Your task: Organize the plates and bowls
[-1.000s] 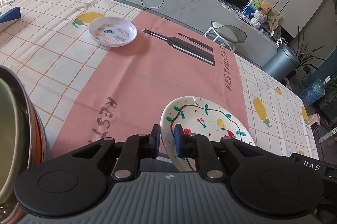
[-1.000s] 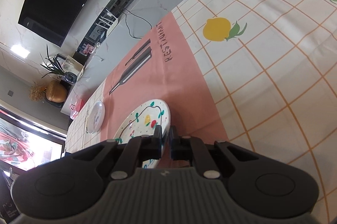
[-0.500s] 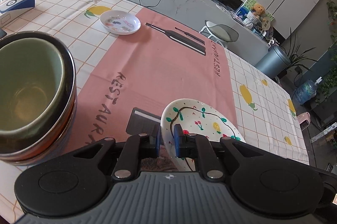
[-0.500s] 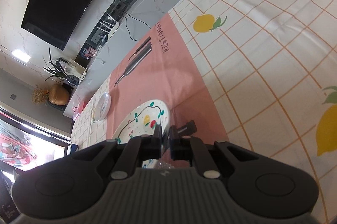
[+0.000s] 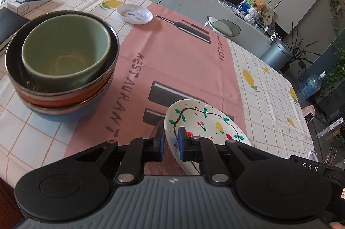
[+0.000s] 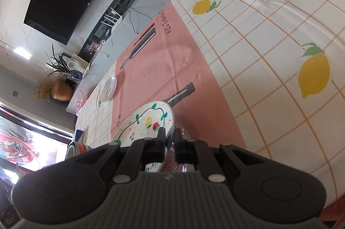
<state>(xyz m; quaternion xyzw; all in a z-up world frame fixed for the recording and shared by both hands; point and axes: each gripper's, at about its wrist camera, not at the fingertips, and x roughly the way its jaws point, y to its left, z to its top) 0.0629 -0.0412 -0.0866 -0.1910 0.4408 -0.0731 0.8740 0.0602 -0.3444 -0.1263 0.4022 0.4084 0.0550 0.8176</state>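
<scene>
"RESTAURANT" can be read in dark hand-style letters on the pink placemat [image 5: 179, 69], once along its near-left edge and again, upside down, at the far right edge. "DAS" is printed in white on the black housing at the lower right of the left wrist view. The blue and white box [image 5: 29, 0] at the far left has print too small to read.

The painted plate [image 5: 204, 123], white with a vine, cherries and strawberries, is gripped at once by both tools. The left gripper [image 5: 171, 143] is clamped on its near rim, blue pads on either side of the edge. The right gripper [image 6: 169, 143] is pinched on the rim [image 6: 148, 121] of the same plate from the other side. The plate is held tilted above the placemat, just over the printed knife.

The bowl stack [image 5: 62, 65], a green bowl nested in a dark one over orange and blue ones, is seen left of the plate and well apart from it. A small white dish [image 5: 134, 13] with stickers sits at the placemat's far corner.

Compared with a second ago, much more of the table is taken in: the bowl stack was only a sliver at the left edge then and is shown whole now, and the small dish looks farther off. The grip on the plate is unchanged.
</scene>
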